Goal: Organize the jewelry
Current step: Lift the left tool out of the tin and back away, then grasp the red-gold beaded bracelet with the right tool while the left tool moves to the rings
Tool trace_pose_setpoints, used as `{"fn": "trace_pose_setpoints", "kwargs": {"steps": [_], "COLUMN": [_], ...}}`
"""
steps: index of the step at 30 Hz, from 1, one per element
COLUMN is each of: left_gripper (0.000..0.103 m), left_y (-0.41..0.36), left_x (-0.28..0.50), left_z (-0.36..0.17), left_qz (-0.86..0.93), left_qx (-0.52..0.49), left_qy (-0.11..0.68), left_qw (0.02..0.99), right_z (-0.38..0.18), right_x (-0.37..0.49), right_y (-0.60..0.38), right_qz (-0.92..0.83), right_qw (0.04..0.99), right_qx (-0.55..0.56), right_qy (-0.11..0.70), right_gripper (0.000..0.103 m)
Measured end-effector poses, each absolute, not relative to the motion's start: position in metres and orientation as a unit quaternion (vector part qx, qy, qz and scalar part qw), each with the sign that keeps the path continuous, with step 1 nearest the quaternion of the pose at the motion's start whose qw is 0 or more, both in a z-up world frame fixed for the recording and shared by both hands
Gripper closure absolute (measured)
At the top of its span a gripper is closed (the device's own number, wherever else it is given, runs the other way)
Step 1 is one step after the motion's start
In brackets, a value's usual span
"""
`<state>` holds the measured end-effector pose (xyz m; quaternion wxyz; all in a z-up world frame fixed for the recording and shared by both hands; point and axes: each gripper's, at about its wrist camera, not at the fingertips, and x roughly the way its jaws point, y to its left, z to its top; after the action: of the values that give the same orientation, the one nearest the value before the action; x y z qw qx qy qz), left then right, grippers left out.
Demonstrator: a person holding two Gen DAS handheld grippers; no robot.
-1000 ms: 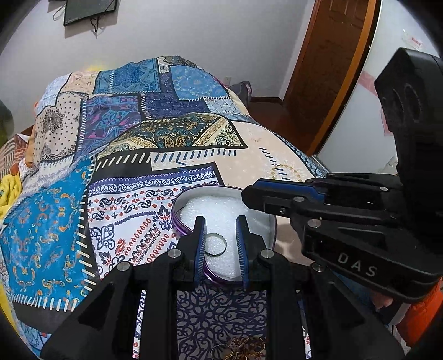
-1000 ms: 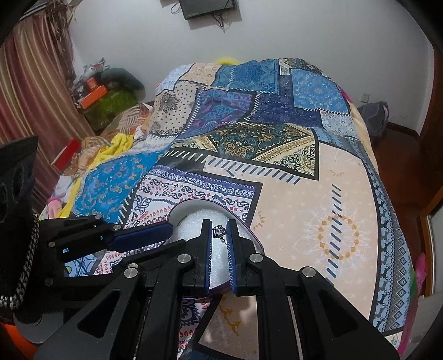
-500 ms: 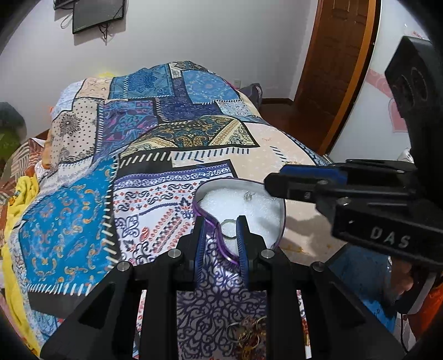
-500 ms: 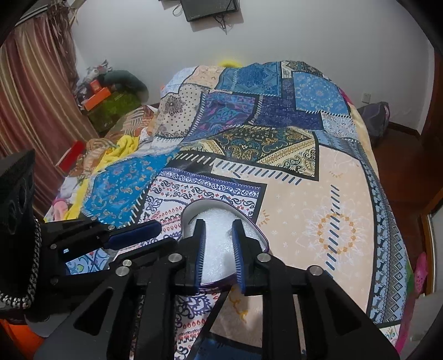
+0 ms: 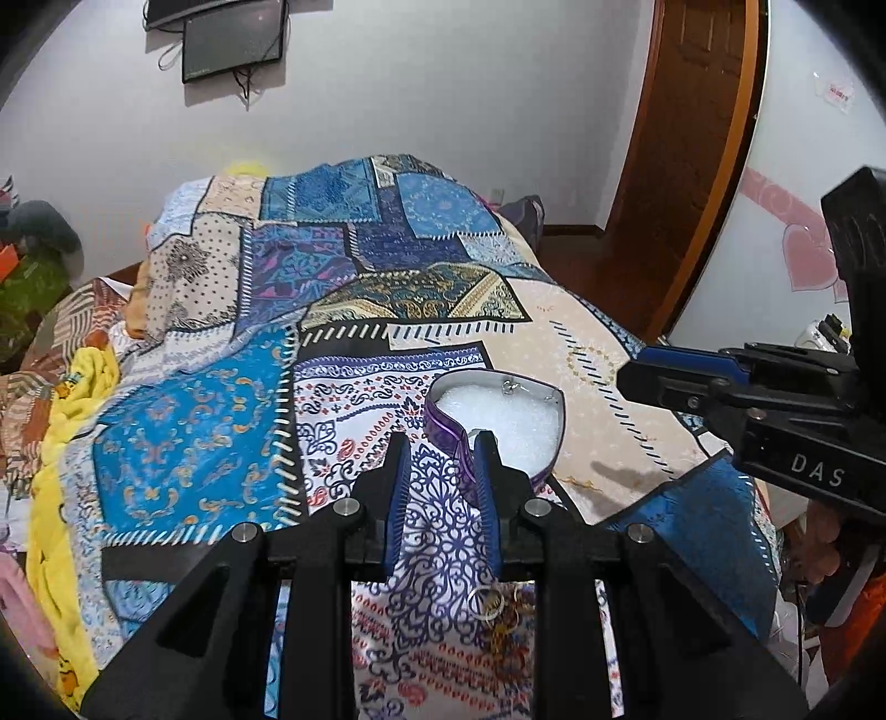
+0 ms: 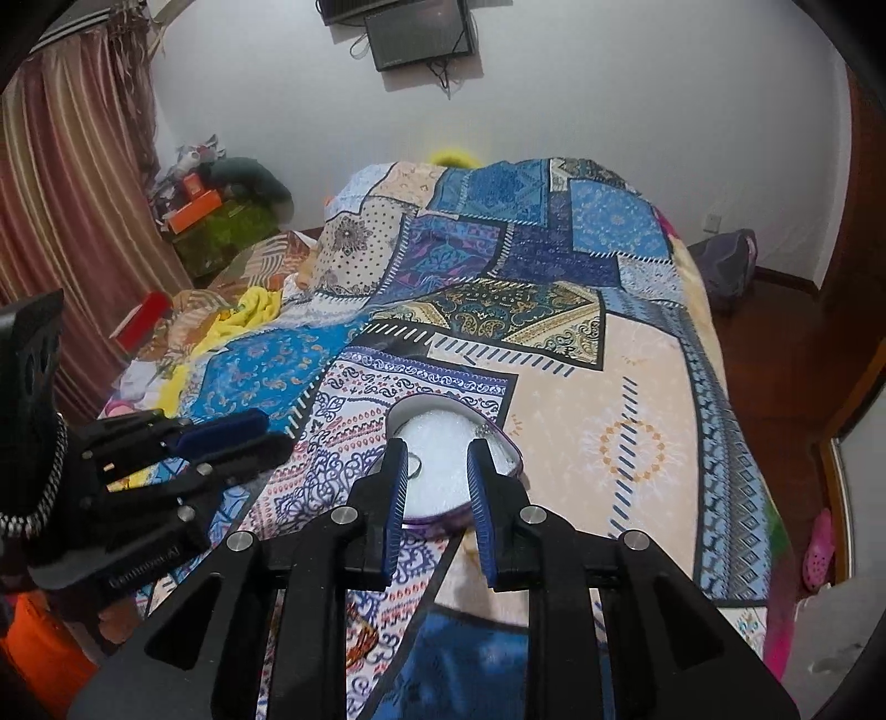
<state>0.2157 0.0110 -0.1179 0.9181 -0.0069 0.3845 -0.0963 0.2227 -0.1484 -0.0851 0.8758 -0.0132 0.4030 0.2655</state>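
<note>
**Q:** Two grippers over a bed, right? What's each one doing?

**A:** Yep. Left gripper [image 5: 442, 464] sits bottom centre of its own view, jaws apart with nothing between them. Its blue fingertips [image 5: 400, 471] hang just short of the near rim of the purple box [image 5: 443, 429]. Right gripper [image 6: 434, 476] is spread apart too and holds nothing, with the box [image 6: 512, 448] showing through the gap between its fingers. Each gripper also shows up side-on at the edge of the other's view.

**Q:** Where's the jewelry?

**A:** Split between two spots. The box is heart-shaped with white padding, and it rests on the patchwork quilt [image 5: 194, 421] just right of centre in the left view. Inside it there's a small silver piece [image 5: 510, 386] near the far rim, and a silver ring [image 6: 416, 467] near the left rim, best seen in the right view, next to the right gripper's left finger. The rest is a little pile of rings [image 5: 501, 601] on the quilt, low in the left frame under that gripper's right finger. One's silver, the others look gold. Can't tell how many.

**Q:** Anything else around?

**A:** Dark screen [image 6: 421, 30] on the white wall, top centre of the right view. Curtains [image 6: 61, 221] run down the left edge there. Wooden door [image 5: 692, 138] at the upper right of the left view.
</note>
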Motion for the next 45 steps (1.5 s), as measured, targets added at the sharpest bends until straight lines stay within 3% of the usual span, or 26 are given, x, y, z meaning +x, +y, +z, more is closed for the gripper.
{"fn": "trace_pose_setpoints", "kwargs": {"steps": [11, 16, 45], "left_gripper": [0.066, 0.065, 0.065], "left_y": [0.019, 0.026, 0.033], "left_x": [0.174, 0.162, 0.15], "left_z": [-0.098, -0.102, -0.177], "left_qz": [-0.085, -0.079, -0.081], "left_qx": [-0.001, 0.0, -0.012], "left_qy": [0.368, 0.378, 0.461], "left_qw": [0.926, 0.922, 0.884], "right_z": [-0.073, -0.077, -0.165], "right_x": [0.188, 0.176, 0.154], "right_y": [-0.157, -0.157, -0.122], "right_qz": [0.256, 0.247, 0.258], "right_qw": [0.883, 0.887, 0.838], "right_qx": [-0.016, -0.024, -0.089], "right_qy": [0.392, 0.39, 0.472], "right_gripper": [0.082, 0.061, 0.064]}}
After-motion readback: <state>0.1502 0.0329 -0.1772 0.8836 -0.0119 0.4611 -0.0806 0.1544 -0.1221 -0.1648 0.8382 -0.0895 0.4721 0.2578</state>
